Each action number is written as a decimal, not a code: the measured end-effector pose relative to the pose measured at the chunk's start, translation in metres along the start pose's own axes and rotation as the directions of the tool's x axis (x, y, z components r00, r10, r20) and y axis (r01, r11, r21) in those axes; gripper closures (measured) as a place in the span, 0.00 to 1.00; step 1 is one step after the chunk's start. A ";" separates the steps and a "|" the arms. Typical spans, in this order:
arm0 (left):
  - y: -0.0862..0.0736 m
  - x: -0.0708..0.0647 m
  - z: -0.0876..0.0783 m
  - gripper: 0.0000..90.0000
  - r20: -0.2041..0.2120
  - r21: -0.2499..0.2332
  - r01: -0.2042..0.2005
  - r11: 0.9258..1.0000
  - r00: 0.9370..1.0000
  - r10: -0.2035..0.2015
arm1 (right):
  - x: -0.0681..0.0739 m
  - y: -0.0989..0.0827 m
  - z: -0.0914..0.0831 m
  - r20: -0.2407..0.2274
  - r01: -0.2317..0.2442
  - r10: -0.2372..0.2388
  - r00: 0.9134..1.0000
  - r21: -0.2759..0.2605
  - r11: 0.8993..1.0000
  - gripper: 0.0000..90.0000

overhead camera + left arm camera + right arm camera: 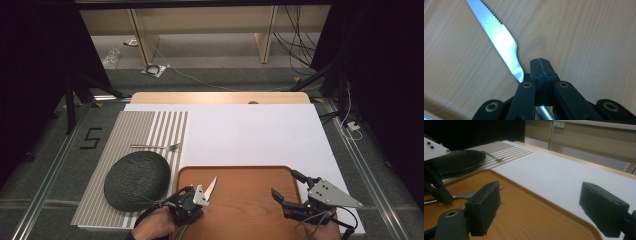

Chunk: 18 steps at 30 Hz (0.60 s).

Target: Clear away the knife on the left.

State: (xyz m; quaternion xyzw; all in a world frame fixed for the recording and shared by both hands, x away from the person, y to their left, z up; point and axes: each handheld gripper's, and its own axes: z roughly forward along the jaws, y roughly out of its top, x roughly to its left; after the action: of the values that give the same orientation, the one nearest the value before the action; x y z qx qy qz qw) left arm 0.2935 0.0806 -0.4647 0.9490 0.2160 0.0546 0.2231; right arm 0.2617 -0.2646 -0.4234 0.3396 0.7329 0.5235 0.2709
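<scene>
**Holding a knife over the wooden tray**

Starting at the left of the high view, a figure "5" (91, 138) is marked on the dark floor beside the table, the one piece of writing that can be read. Next comes the striped placemat (130, 131), with a fork (156, 146) lying across its stripes and a dark round plate (137, 179) nearer the person; the plate's right edge lies near the left rim of the wooden tray (240, 210) (little room between them).

The left gripper (197, 196) sits over the tray's near left corner, its jaws pressed together on the handle of a knife (211, 185). In the left gripper view the blade (499, 37) runs up and to the left over the tray's wood grain, serrated teeth showing along its upper stretch. Whether the blade touches the tray cannot be told.

Most of the tray's middle lies bare between the two grippers. The right gripper (290, 192) hovers over the tray's near right part, its jaws standing wide apart with nothing between them; its own view shows the tray's raised rim curving beneath. Beyond the tray, the white sheet (255, 135) is open right up to the table's far wooden edge (220, 97).
</scene>
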 end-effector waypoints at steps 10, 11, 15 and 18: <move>-0.005 0.008 -0.003 0.99 -0.010 0.007 0.024 1.000 1.000 -0.024 | 0.000 0.000 0.000 0.000 0.000 0.000 1.000 -0.003 1.000 0.20; -0.006 0.009 -0.003 0.99 -0.012 0.007 0.027 1.000 1.000 -0.027 | 0.000 0.000 0.000 0.000 -0.001 0.001 1.000 -0.003 1.000 0.20; -0.008 0.012 -0.004 0.99 -0.016 0.011 0.035 0.999 0.999 -0.035 | 0.000 0.000 0.000 0.001 0.001 -0.001 1.000 0.001 1.000 0.20; -0.009 0.014 -0.005 0.99 -0.018 0.015 0.040 0.999 0.999 -0.040 | 0.000 0.000 0.000 0.001 -0.001 0.001 1.000 0.000 1.000 0.20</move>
State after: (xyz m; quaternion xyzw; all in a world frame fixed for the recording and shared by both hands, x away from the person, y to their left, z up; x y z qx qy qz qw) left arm 0.3015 0.0962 -0.4644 0.9456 0.2373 0.0569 0.2149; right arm 0.2616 -0.2647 -0.4234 0.3401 0.7327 0.5236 0.2709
